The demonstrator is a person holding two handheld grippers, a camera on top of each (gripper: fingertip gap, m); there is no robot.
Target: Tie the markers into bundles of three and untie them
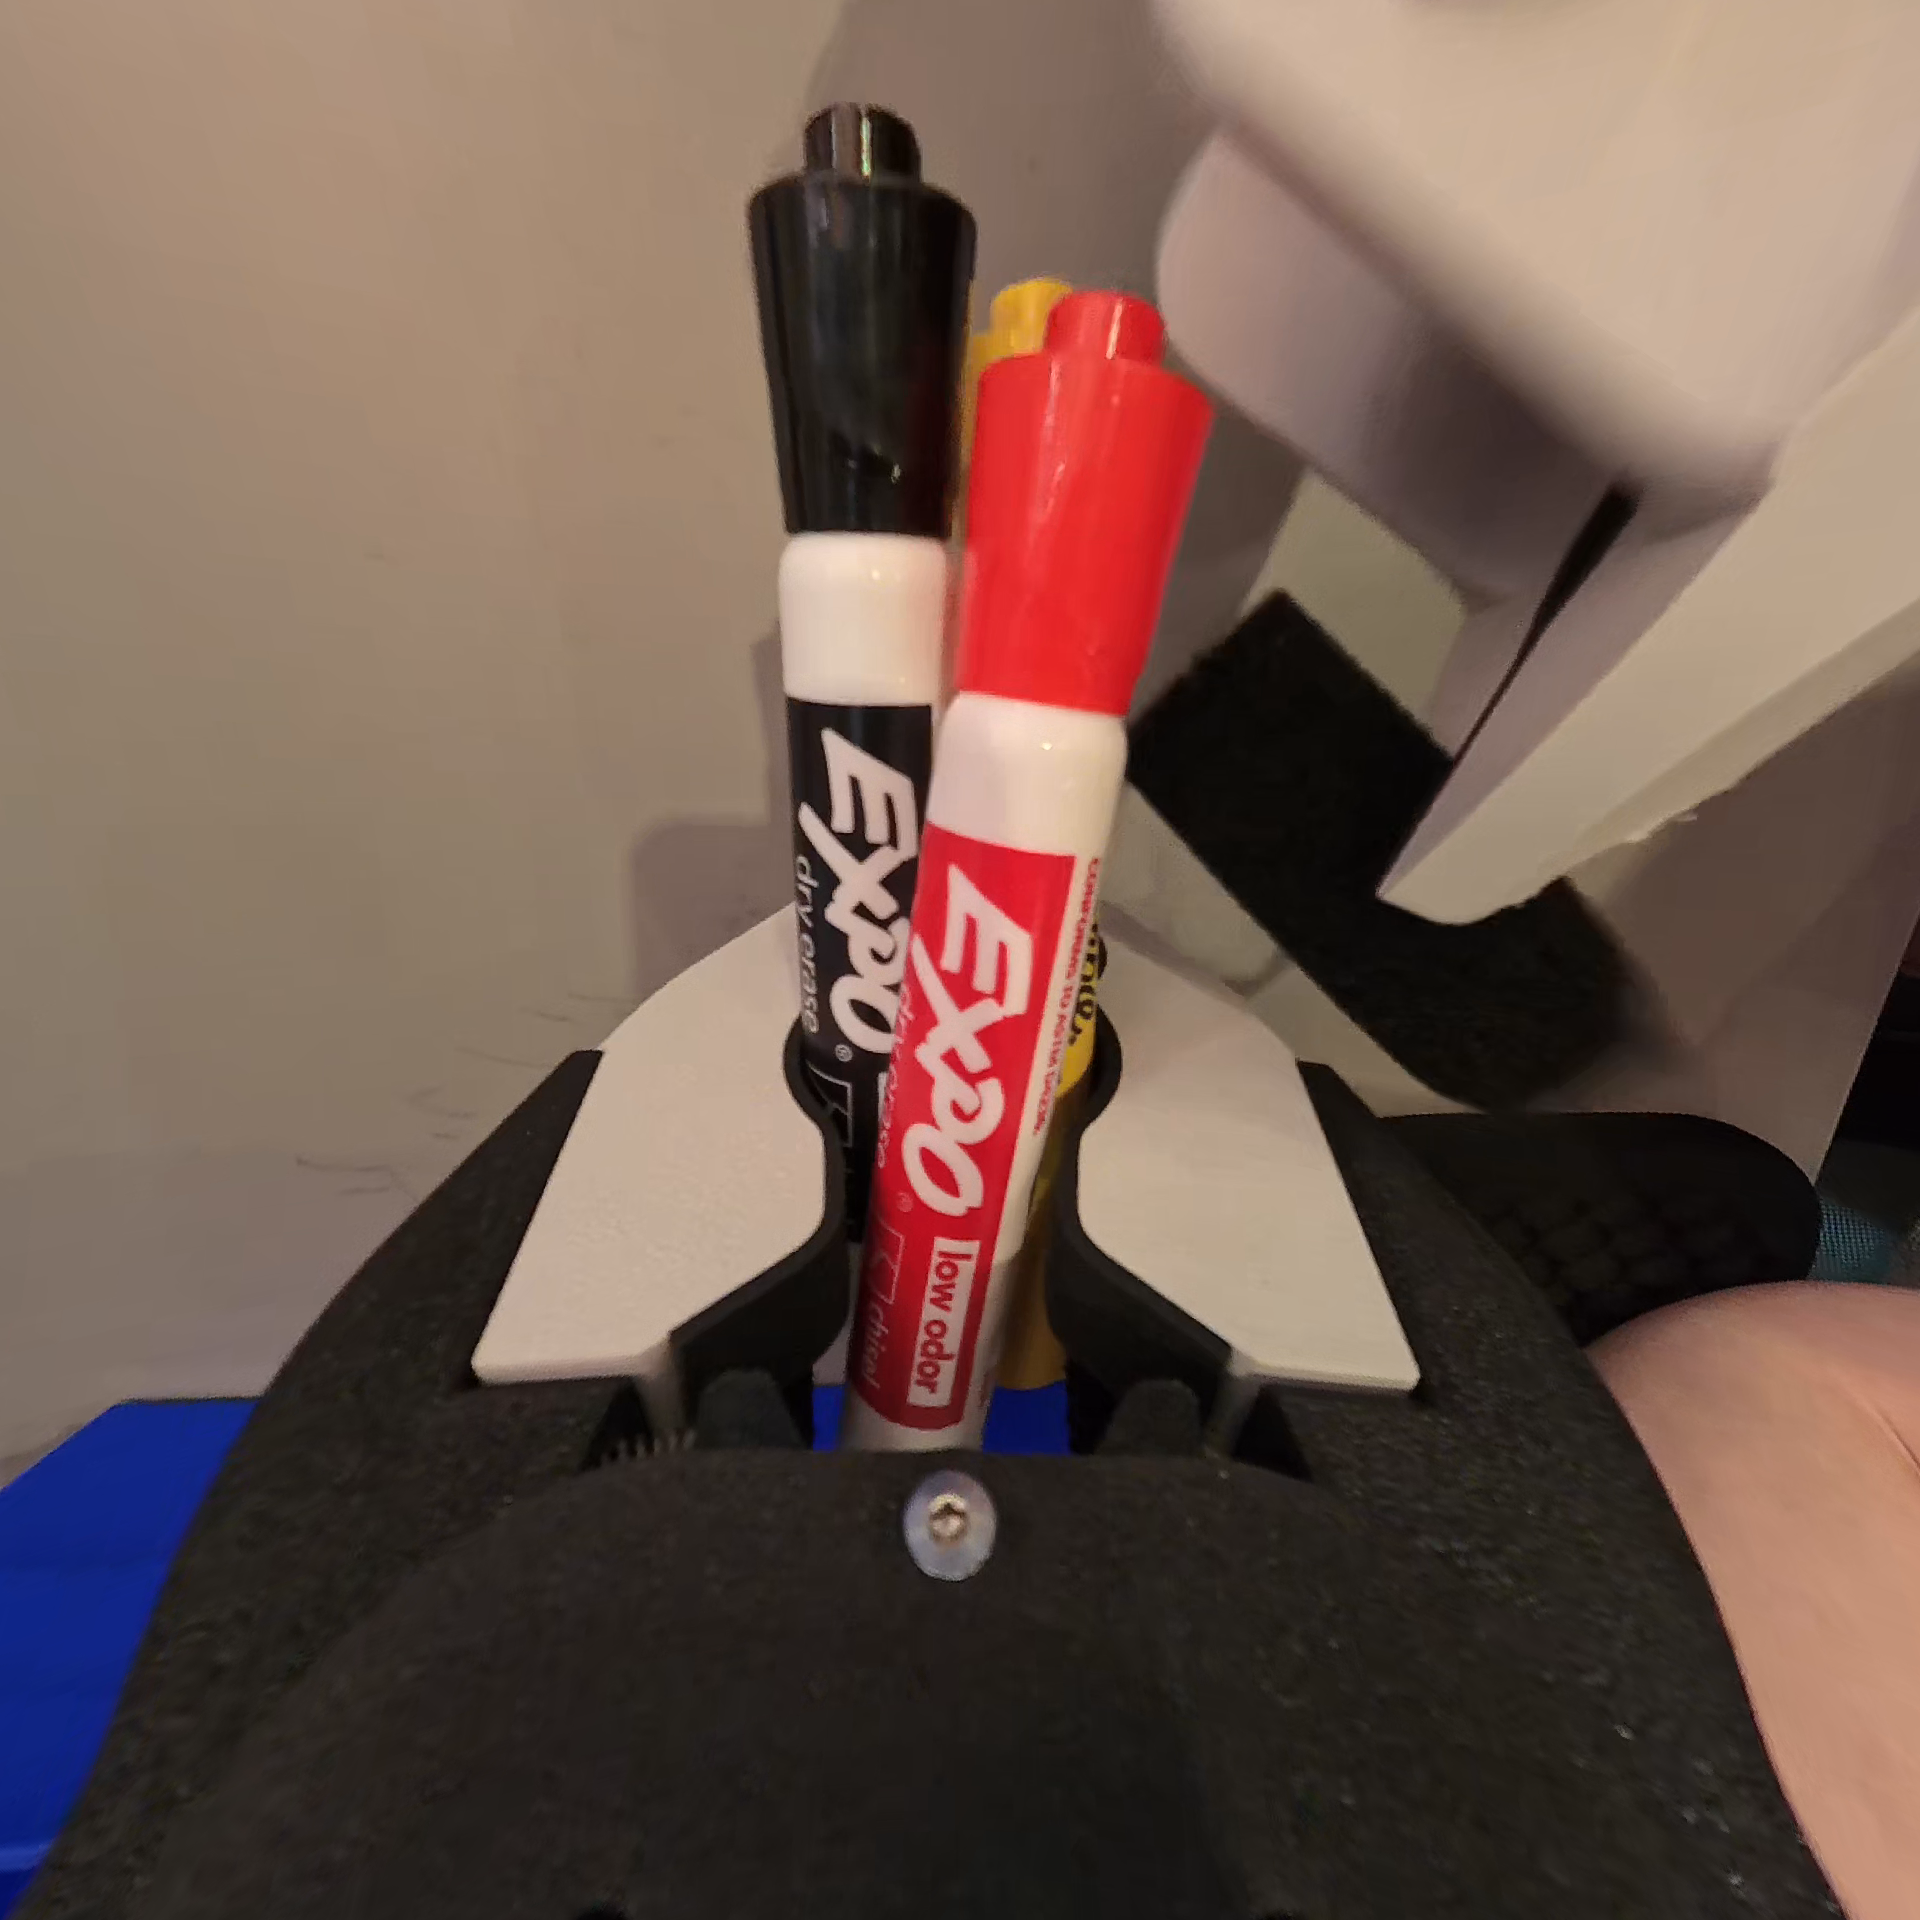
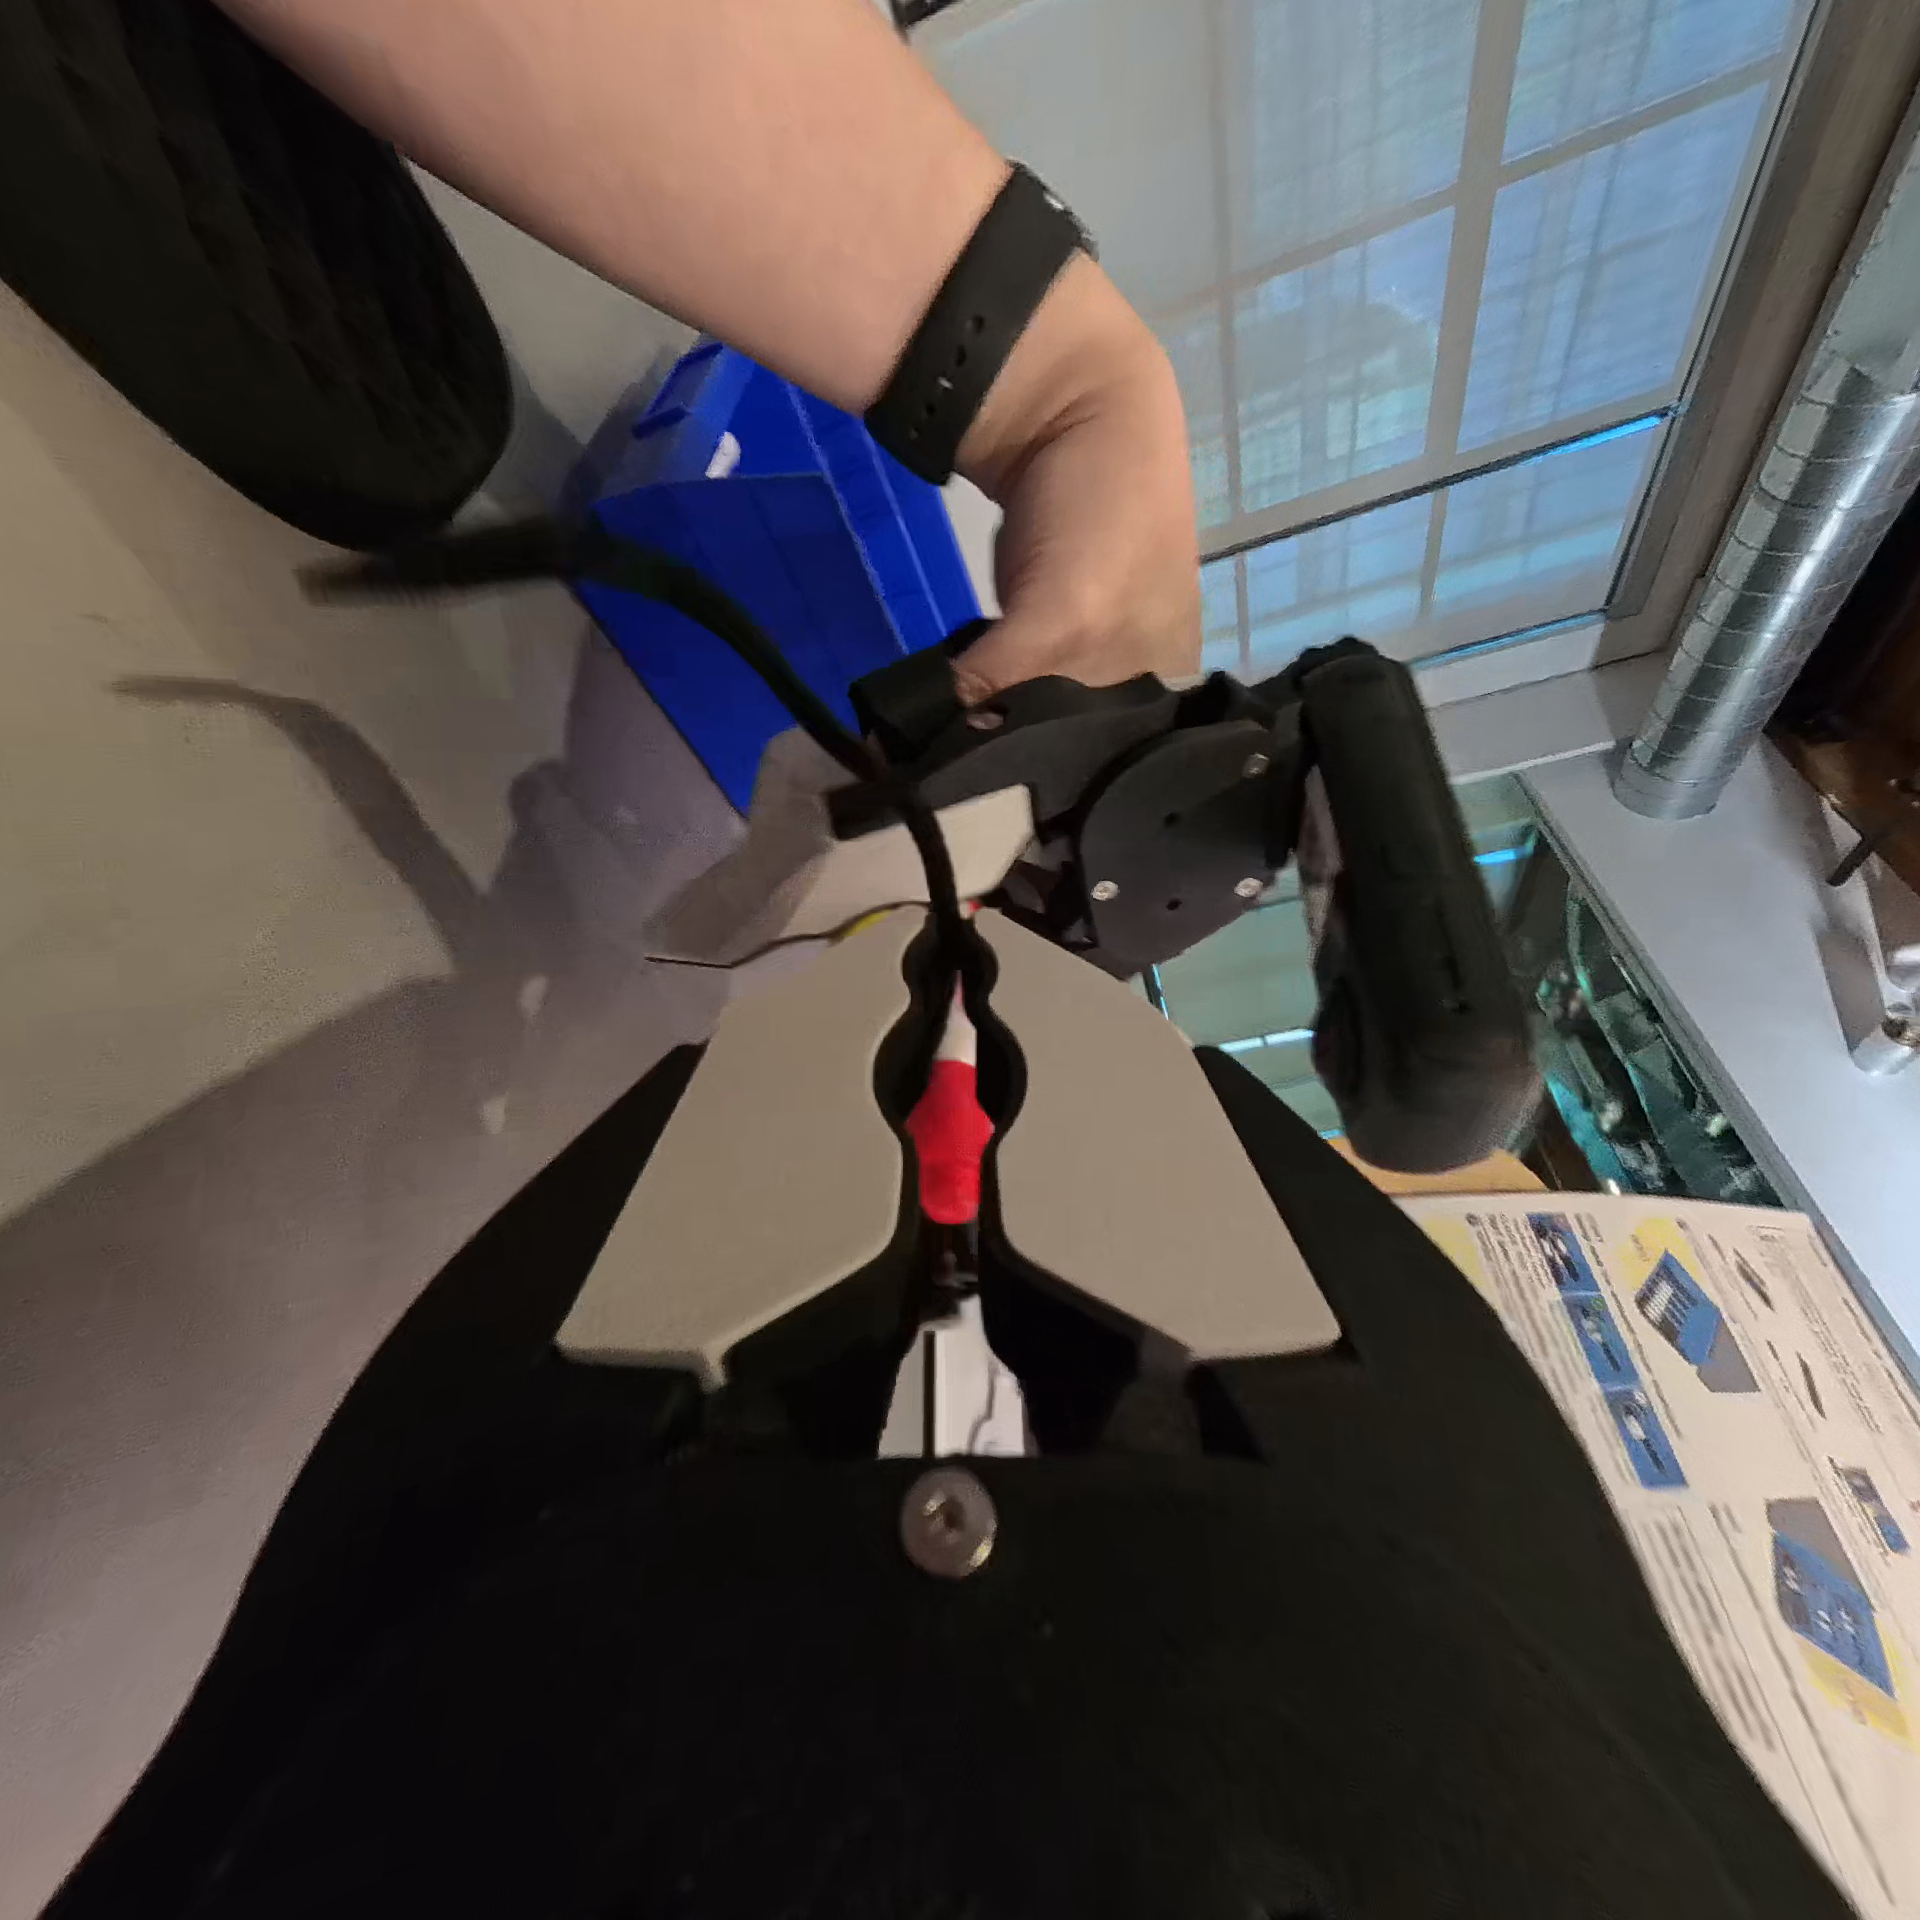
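Left tool (image 1: 951,1049) clamps three markers (image 1: 1003,935); right tool (image 2: 951,977) pinches strap (image 2: 665,592).

Plain off-white wall (image 1: 364,520) behind, faintly scuffed. Pale grey counter (image 2: 208,1039), shadowed near a blue plastic bin (image 2: 769,582). Large gridded window (image 2: 1455,312), blue-tinted daylight. Corrugated silver duct (image 2: 1766,561) standing on the grey sill (image 2: 1662,831). Printed leaflet (image 2: 1662,1455) lying at lower right.

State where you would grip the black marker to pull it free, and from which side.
Its cap, from above: the black marker stands tallest, cap clear of the red marker and yellow marker, while the left gripper encloses its lower barrel.
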